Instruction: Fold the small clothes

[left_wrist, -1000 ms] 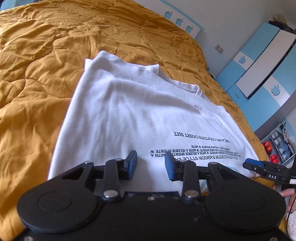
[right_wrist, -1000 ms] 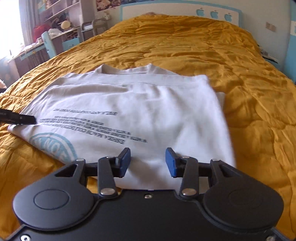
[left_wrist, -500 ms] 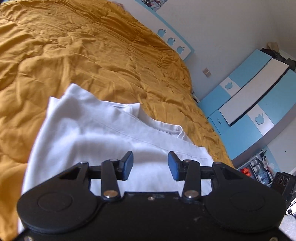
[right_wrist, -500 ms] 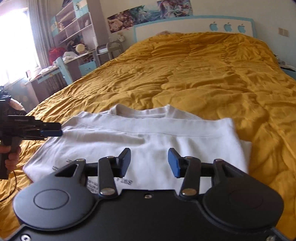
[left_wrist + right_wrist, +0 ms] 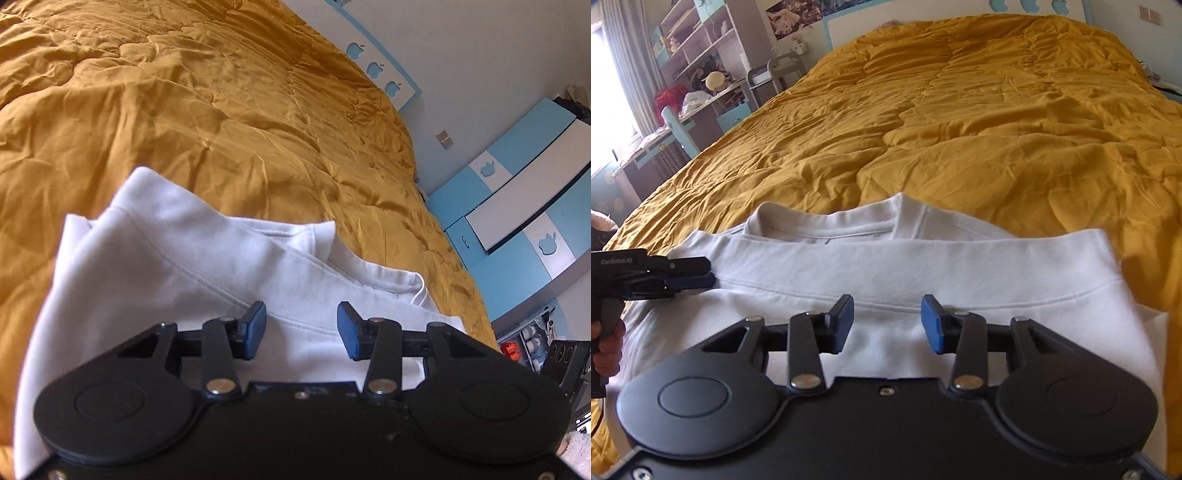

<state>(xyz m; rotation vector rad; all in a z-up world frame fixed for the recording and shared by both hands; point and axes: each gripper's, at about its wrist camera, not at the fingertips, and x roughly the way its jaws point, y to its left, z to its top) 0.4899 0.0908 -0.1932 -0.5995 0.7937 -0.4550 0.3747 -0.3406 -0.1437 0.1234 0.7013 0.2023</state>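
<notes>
A white T-shirt (image 5: 923, 273) lies folded on the mustard bedspread (image 5: 997, 122), its hem edge laid over toward the collar (image 5: 827, 230). It also shows in the left wrist view (image 5: 177, 266). My right gripper (image 5: 887, 323) is open and empty just above the shirt's folded layer. My left gripper (image 5: 301, 328) is open and empty over the shirt's left side; in the right wrist view it (image 5: 683, 277) sits at the shirt's left edge, seen side-on.
The mustard bedspread (image 5: 221, 110) stretches far beyond the shirt to a white and blue headboard (image 5: 373, 70). A blue and white wardrobe (image 5: 517, 206) stands right of the bed. Shelves and a desk (image 5: 701, 92) stand to the left.
Both grippers moved forward over the shirt toward the collar. The printed lower part is now folded under and out of sight. Both grippers stayed open.
</notes>
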